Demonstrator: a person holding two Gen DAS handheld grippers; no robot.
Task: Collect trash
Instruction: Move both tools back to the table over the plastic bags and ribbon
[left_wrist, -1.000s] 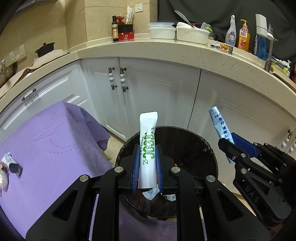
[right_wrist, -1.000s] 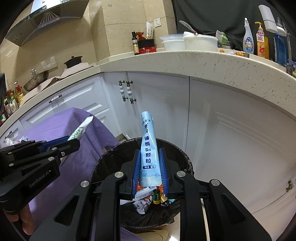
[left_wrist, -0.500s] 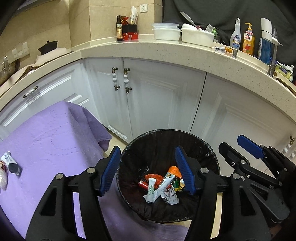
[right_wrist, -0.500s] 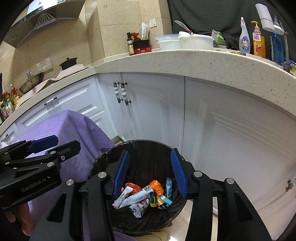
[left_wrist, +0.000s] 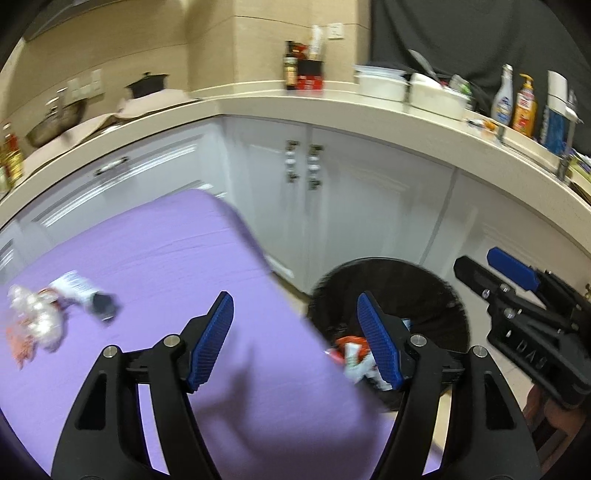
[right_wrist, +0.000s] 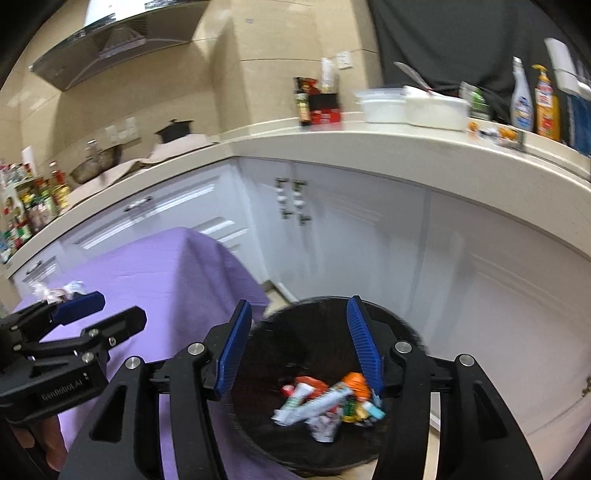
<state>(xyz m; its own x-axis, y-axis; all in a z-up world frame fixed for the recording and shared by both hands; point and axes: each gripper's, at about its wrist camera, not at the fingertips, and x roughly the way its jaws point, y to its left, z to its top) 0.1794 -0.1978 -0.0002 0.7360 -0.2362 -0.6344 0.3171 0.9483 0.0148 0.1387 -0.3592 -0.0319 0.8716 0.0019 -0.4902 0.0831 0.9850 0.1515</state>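
My left gripper (left_wrist: 295, 341) is open and empty above the right edge of the purple-covered table (left_wrist: 166, 258). My right gripper (right_wrist: 299, 345) is open and empty above the black trash bin (right_wrist: 295, 443). The bin (left_wrist: 436, 295) holds several wrappers and tubes (right_wrist: 325, 398). On the purple cloth at the far left lie a crumpled clear wrapper (left_wrist: 35, 321) and a small white packet with a dark cap (left_wrist: 86, 295). Each gripper shows in the other's view: the right one (left_wrist: 517, 291) at right, the left one (right_wrist: 85, 317) at left.
White kitchen cabinets (left_wrist: 369, 203) stand behind the bin under a beige counter (right_wrist: 406, 155). On the counter are white containers (right_wrist: 413, 105), bottles (right_wrist: 535, 99), a sauce bottle (right_wrist: 303, 105) and a black pot (left_wrist: 146, 83). The table's edge lies close beside the bin.
Both grippers opened and dropped their sachets, the white-green one and the blue one, into the bin. Both have since swung left, the left one back over the purple table.
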